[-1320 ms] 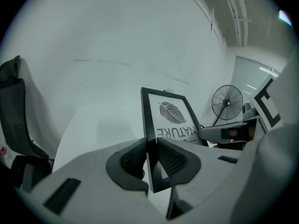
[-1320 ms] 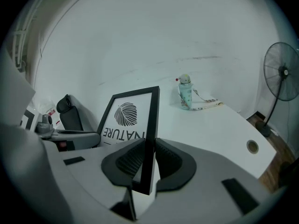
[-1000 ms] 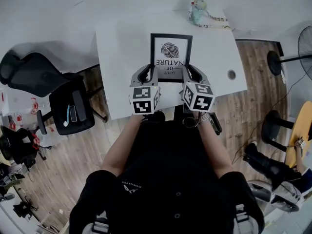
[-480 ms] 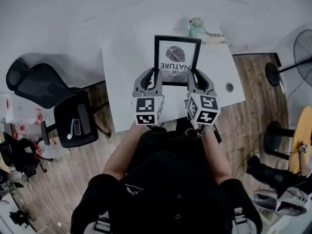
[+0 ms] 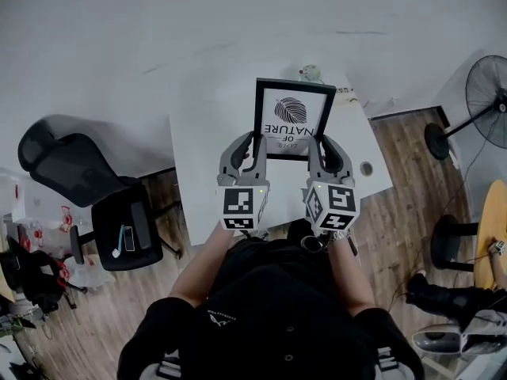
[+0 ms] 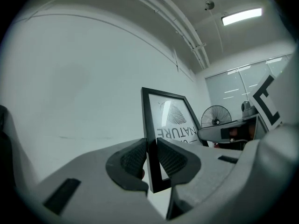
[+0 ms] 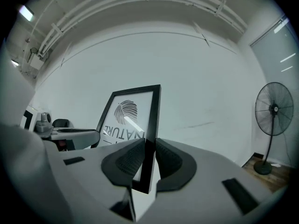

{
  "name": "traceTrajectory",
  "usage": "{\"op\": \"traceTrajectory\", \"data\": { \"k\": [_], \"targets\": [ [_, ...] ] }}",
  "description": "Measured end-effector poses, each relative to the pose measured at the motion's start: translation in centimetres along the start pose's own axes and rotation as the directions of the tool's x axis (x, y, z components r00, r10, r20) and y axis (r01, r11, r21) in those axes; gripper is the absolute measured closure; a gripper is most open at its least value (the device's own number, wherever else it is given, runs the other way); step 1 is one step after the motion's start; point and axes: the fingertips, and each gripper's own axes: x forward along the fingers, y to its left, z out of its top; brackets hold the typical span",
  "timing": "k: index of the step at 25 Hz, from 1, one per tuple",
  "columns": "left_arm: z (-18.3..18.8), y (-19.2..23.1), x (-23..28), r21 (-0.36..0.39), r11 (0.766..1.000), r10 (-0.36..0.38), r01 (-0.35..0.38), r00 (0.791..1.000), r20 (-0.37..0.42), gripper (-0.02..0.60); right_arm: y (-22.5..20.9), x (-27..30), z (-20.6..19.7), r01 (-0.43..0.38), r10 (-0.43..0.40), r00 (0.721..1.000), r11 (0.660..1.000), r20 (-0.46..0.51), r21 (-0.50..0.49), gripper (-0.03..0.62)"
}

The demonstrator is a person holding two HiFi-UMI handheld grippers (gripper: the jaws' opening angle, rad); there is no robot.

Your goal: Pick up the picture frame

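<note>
**Change since earlier views:** the picture frame point(image 5: 291, 121) has risen off the white desk point(image 5: 207, 172) together with both grippers. It sits higher in the head view and its far edge is now close to the small toy point(image 5: 310, 73) at the back of the desk.

**Item:** picture frame with a black moulding and a glazed front over a leaf print with lettering. The lettering reads upside down to the wearer.

**Location:** in the air above the desk, carried between the two grippers and clear of the surface.

**Hold:**
- The left gripper point(image 5: 250, 142) has its jaws closed on the frame's left rail near the lower corner. Its own view shows a ribbed pad pressed on each face.
- The right gripper point(image 5: 319, 144) is clamped the same way on the right rail.

**Handling (judged):**
- The frame is stiff and probably light.
- The glass is smooth and breakable, and the moulding is narrow, so the purchase is slim.
- It is best taken by the side rails, as it is here, with an even squeeze on both. Uneven lifting could twist it or let it slide out.

**Surroundings:** an office chair point(image 5: 119, 228) on the left, a standing fan point(image 5: 487, 101) on the right, and wooden flooring.
</note>
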Motion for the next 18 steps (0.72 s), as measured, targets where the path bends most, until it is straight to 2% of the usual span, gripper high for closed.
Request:
{"op": "traceTrajectory", "data": {
  "k": [5, 12, 18],
  "targets": [
    [3.0, 0.2, 0.4, 0.016, 1.0, -0.015, 0.014, 0.998, 0.053, 0.506, 0.2, -0.3, 2.9, 0.019, -0.018, 0.998, 1.0, 0.059, -0.023, 0.525],
    [4.7, 1.0, -0.3, 0.045, 0.999, -0.011, 0.007, 0.996, 0.092, 0.506, 1.2, -0.6, 5.1, 0.009, -0.003, 0.993, 0.999, 0.116, -0.05, 0.523],
    [6.0, 1.1, -0.8, 0.039, 0.999, 0.006, -0.012, 0.99, 0.14, 0.506, 1.5, -0.9, 6.0, 0.006, 0.004, 0.987, 0.998, 0.163, -0.059, 0.524]
  ]
}}
